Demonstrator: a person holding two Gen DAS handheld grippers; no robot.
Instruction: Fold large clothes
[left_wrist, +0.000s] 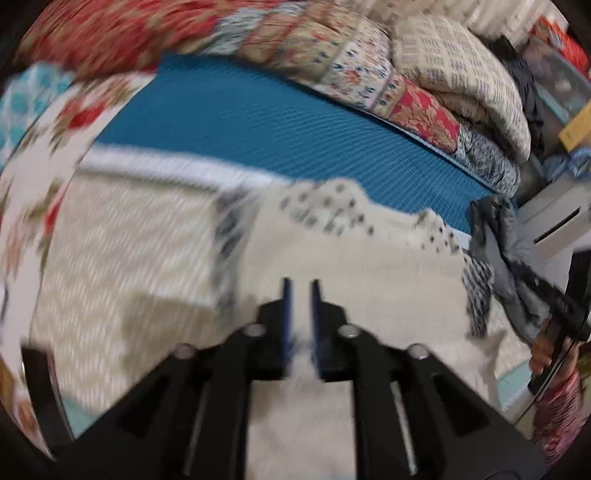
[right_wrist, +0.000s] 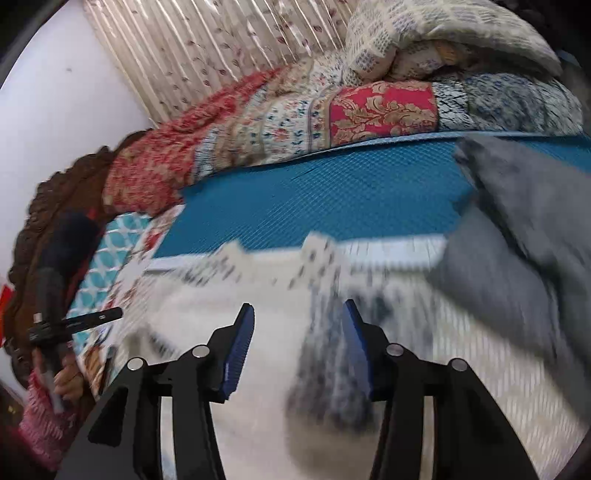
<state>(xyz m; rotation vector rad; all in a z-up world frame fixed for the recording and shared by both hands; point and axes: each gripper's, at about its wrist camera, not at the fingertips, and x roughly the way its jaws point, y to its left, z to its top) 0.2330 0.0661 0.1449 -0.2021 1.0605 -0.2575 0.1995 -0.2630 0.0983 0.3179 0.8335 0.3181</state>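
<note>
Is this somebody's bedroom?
Probably a bedroom. There is a stack of folded quilts, a flowered curtain behind it, and a blue mat with a cream garment spread on it.

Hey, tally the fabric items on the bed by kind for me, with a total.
Cream patterned garment under the grippers: 1
Crumpled grey garment: 1
Ribbed teal mat: 1
Red-and-cream patchwork quilt: 1
Cream bedding with blue print, piled on the quilt: 1
Total: 5
</note>
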